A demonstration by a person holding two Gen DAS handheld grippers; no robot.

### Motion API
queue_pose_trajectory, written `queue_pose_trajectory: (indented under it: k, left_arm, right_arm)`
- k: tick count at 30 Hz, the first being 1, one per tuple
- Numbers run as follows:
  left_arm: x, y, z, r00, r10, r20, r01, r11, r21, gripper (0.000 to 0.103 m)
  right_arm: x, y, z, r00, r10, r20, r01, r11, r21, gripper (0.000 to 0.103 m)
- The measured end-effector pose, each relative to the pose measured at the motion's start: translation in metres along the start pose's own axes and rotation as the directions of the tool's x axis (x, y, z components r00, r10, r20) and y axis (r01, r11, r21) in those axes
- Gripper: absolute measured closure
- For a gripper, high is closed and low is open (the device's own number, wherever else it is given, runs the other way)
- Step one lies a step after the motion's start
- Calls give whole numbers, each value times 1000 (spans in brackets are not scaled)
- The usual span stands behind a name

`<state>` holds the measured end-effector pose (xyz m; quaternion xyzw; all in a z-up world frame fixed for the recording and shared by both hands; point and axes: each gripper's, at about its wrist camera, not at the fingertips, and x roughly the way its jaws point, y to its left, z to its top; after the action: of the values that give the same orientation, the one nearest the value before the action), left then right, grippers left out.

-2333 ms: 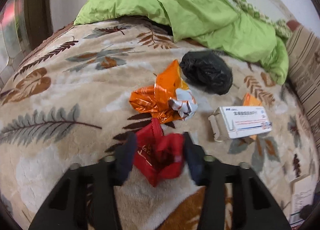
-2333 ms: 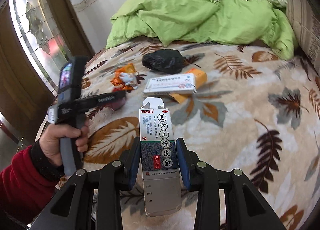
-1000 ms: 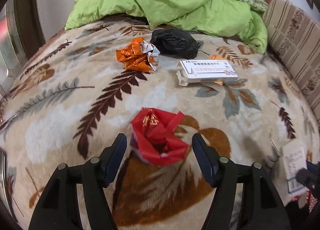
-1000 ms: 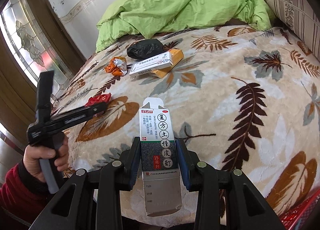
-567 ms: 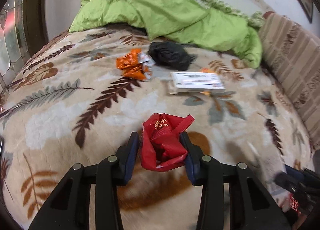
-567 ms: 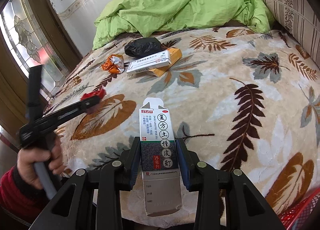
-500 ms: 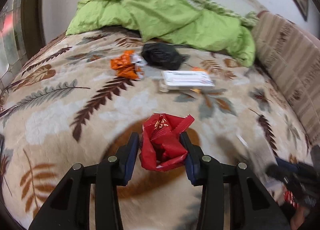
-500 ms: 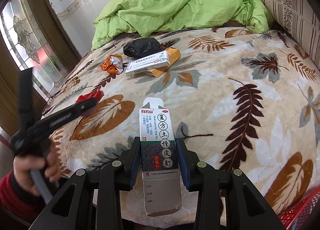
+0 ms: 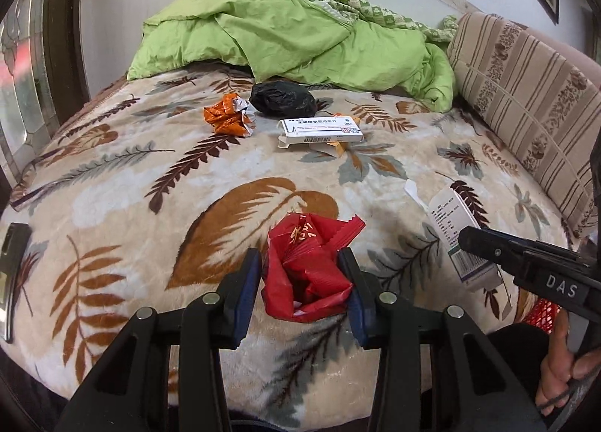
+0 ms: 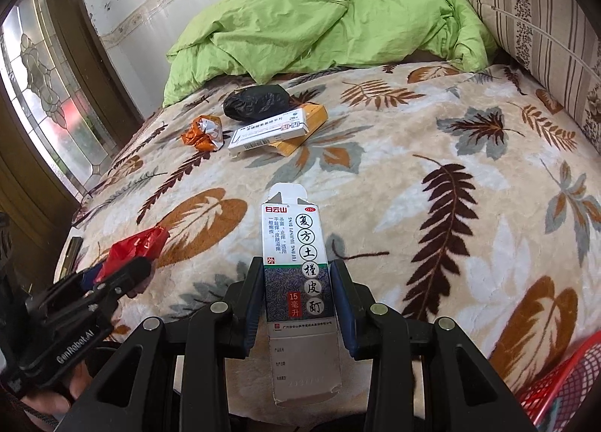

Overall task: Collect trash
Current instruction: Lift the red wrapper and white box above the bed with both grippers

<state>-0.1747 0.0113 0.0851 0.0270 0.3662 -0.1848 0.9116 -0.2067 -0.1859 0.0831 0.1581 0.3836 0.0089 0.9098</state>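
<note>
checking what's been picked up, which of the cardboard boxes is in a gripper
The tall white medicine box with the dark lower band, clamped in the right gripper. The flat white box and the orange box beneath it lie on the blanket.

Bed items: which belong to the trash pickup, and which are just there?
Trash: red wrapper in left gripper; medicine box in right gripper; orange wrapper; black bag; white box; red basket.
Just there: green quilt, striped cushion, blanket.
</note>
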Motion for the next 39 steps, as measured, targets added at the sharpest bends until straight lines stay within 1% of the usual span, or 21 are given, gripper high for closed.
queue_pose_trajectory:
  k: [2, 6, 11, 14, 24, 39]
  left_arm:
    - [-2, -2, -1, 1000, 11, 6, -11, 1000, 6, 63]
    - [-5, -9, -2, 999, 42, 19, -43, 999, 30, 63]
    - [-7, -14, -3, 998, 61, 26, -62, 997, 53, 62]
    - [-6, -15, -4, 997, 69, 24, -71, 996, 60, 62]
    - [-5, -15, -4, 996, 82, 19, -83, 995, 60, 62]
    - [-5, -16, -4, 996, 81, 21, -82, 995, 62, 62]
  right_arm:
    - [-1, 5, -4, 1000, 7, -2, -7, 1000, -6, 66]
    - [-6, 13, -9, 1000, 0, 23, 1, 999, -42, 66]
    - [-7, 7, -8, 1000, 3, 27, -3, 1000, -13, 66]
    - [-7, 7, -8, 1000, 3, 26, -3, 1000, -15, 66]
    - [-6, 8, -9, 1000, 3, 25, -3, 1000, -22, 66]
    - [-6, 8, -9, 1000, 4, 25, -4, 1000, -22, 66]
